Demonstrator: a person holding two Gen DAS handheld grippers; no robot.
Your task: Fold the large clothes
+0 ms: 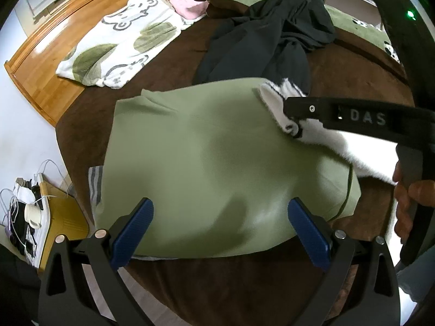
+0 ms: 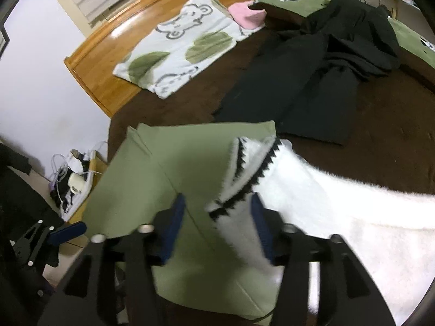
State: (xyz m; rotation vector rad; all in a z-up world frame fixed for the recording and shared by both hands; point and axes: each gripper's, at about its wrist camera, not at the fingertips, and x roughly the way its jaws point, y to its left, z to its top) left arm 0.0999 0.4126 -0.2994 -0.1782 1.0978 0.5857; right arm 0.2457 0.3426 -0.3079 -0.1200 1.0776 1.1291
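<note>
A folded olive-green garment (image 1: 206, 163) lies on the brown bed (image 1: 339, 81); it also shows in the right wrist view (image 2: 168, 163). A fluffy white garment with black zigzag trim (image 2: 312, 198) lies partly over its right side, and shows in the left wrist view (image 1: 285, 103). My left gripper (image 1: 220, 222) is open and empty, hovering over the green garment's near edge. My right gripper (image 2: 217, 222) is open, with the white garment's trimmed end between its pads; it reaches in from the right in the left wrist view (image 1: 292, 119).
A black garment (image 1: 277, 32) lies spread at the back of the bed. A bear-print pillow (image 1: 119, 38) and a pink cloth (image 1: 187, 6) lie by the wooden headboard (image 1: 40, 62). A side table (image 1: 51, 222) with cables and a mug stands left.
</note>
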